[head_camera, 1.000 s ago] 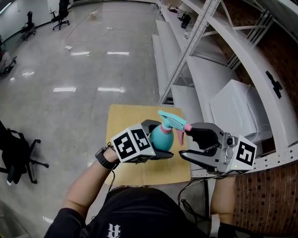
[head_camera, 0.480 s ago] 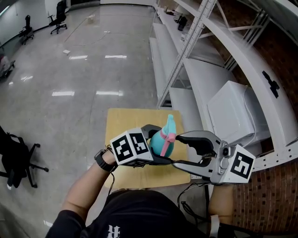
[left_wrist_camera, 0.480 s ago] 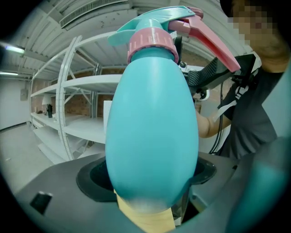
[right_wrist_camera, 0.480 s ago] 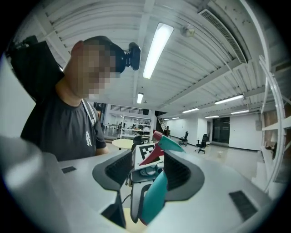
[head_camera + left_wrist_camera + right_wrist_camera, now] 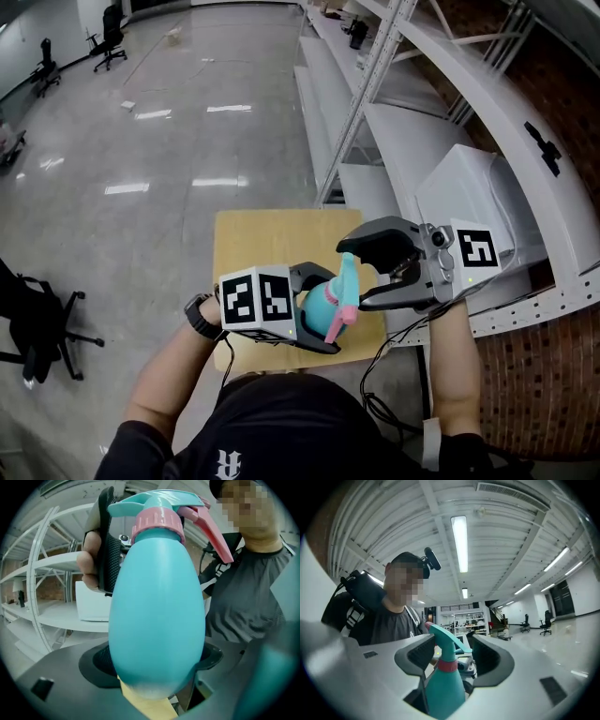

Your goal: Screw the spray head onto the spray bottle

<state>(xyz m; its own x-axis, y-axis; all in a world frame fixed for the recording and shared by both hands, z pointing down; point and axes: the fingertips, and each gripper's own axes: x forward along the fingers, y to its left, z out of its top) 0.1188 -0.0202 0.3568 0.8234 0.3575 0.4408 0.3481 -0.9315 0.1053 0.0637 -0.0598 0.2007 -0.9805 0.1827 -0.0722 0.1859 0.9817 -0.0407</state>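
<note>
A teal egg-shaped spray bottle (image 5: 321,314) is held above the table, tilted, with my left gripper (image 5: 314,314) shut on its body. In the left gripper view the bottle (image 5: 157,616) fills the frame. The teal spray head (image 5: 159,506), with its pink collar and pink trigger, sits on the bottle's neck. My right gripper (image 5: 352,275) straddles the spray head (image 5: 347,289). Its jaws are opening. In the right gripper view the spray head (image 5: 443,641) stands between the pads (image 5: 419,654) with a gap on each side.
A small wooden table (image 5: 253,239) lies under both grippers. White metal shelving (image 5: 403,122) with a white box (image 5: 459,187) runs along the right, against a brick wall. A black office chair (image 5: 37,328) stands at the left on the glossy floor.
The bottle has tipped from upright to tilted, and its nozzle has swung round. My right gripper has moved from the near right up and back, and now sits over the spray head.
</note>
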